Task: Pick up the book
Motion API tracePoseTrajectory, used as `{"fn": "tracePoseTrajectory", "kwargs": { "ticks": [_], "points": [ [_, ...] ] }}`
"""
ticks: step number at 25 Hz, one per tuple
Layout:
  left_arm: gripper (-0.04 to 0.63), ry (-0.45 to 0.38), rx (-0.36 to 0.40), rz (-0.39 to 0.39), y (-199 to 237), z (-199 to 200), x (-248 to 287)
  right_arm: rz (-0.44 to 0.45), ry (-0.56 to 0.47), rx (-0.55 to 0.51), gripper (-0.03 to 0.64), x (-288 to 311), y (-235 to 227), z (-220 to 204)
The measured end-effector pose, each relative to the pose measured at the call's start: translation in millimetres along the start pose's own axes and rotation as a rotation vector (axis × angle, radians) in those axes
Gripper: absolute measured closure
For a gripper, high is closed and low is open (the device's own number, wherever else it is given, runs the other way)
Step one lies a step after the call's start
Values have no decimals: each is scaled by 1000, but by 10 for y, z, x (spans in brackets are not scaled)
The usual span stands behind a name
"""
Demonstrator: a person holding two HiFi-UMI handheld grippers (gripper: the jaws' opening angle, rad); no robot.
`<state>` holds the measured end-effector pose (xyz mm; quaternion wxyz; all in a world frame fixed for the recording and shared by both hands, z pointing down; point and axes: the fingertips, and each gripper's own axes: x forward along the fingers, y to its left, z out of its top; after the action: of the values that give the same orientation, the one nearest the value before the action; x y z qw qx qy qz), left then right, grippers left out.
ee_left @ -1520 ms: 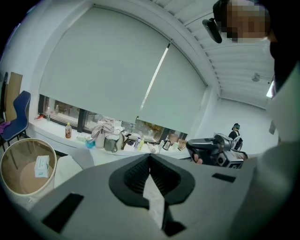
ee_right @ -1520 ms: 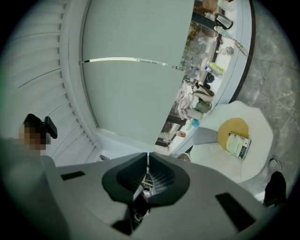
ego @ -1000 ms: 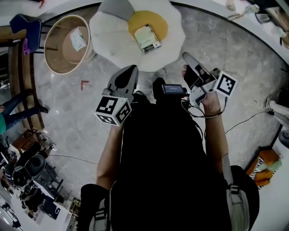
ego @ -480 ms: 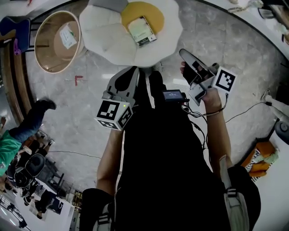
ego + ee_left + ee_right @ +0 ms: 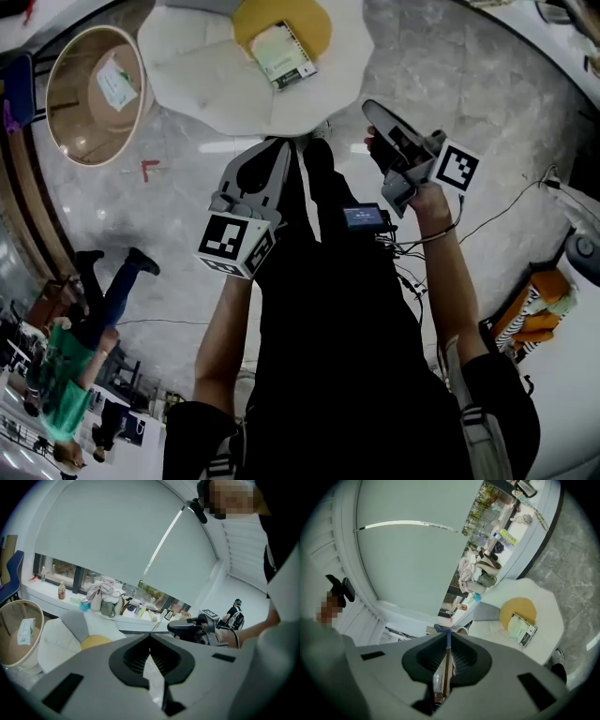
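Tongs first: my left gripper (image 5: 150,638) and right gripper (image 5: 448,634) are both closed on nothing. Well ahead of them the book (image 5: 521,629) lies on a yellow cushion (image 5: 513,609). In the left gripper view, that gripper's body hides it.

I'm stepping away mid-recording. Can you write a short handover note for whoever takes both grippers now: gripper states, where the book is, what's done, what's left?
Left gripper: shut, empty, held over the floor short of the seat.
Right gripper: shut, empty, also short of it.
Green-and-white paperback book: lies flat on the round yellow cushion in the middle of the white flower-shaped pouffe, untouched.
Done: only facing the book.
Left: move closer, open a gripper, grip the book, lift it.
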<state>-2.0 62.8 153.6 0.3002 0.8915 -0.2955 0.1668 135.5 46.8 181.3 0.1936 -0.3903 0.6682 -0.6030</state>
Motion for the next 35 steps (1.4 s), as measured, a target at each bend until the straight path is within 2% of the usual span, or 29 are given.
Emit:
{"fn": "tracePoseTrajectory", "kwargs": {
  "ticks": [4,10,17,24,35],
  "points": [
    [581,13,6,-26,0,-48,45,-29,-21,27,595,3,-194,-7],
    [581,42,25,-61,-101,3,70,-54,27,0,548,27,-264,-44],
    [581,88,-17,-69,613,-301,597,-66,79,1,506,709,-1157,-79],
    [581,85,-56,-27,1002,-525,857,-49,111,-13,476,929,-1640,-130],
    [581,101,-76,-12,1393,-980,1230,-122,188,-83,427,1205,-2581,-196]
  ]
}}
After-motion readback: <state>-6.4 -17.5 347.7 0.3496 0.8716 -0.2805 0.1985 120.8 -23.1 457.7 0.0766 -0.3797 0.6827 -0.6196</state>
